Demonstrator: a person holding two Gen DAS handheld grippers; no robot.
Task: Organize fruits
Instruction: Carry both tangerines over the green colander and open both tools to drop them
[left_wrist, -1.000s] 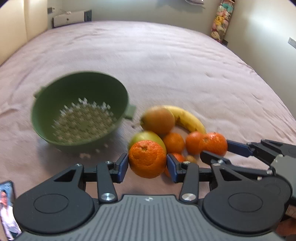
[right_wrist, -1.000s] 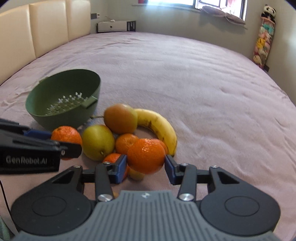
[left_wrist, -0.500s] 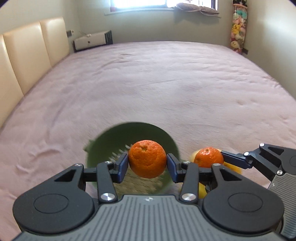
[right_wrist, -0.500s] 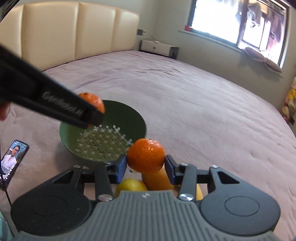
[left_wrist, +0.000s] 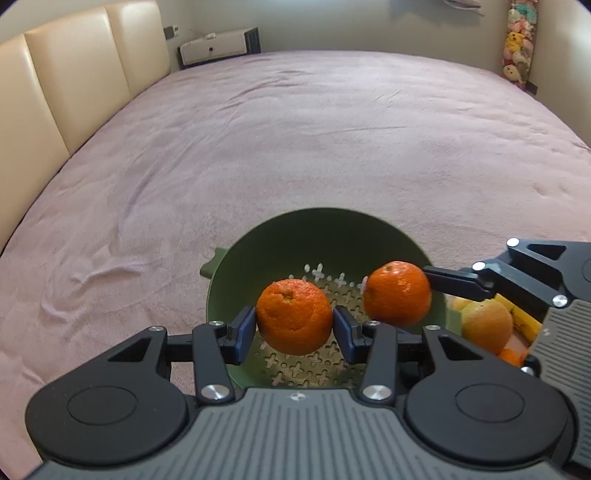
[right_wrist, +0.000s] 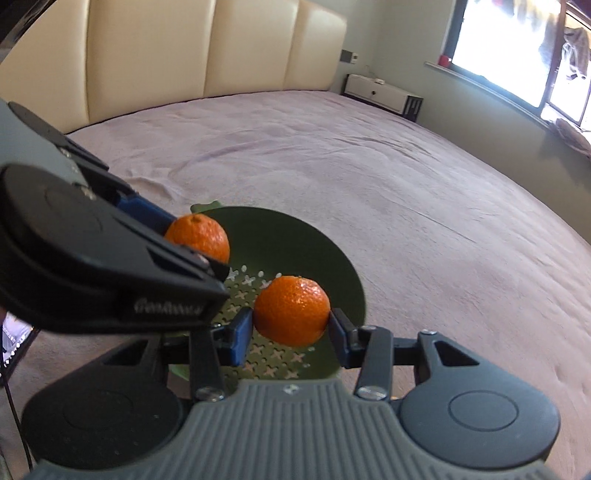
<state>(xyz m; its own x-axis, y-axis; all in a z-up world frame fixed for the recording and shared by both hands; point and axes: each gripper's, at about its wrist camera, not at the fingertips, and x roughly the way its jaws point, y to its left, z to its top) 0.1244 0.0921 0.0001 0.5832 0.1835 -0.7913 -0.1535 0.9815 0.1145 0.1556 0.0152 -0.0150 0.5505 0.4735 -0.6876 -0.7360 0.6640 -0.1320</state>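
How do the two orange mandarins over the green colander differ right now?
The mandarin in the left gripper shows its stem dimple up top; the mandarin in the right gripper shows none here. The left gripper's mandarin hangs over the perforated middle of the green plastic colander; the right gripper's mandarin hangs nearer its rim, towards the fruit pile. Both are round, bright orange, clamped between blue pads and not yet released.

Both wrist views look steeply down, close over the shared green colander (left_wrist: 280, 251) on the bed (left_wrist: 295, 147).
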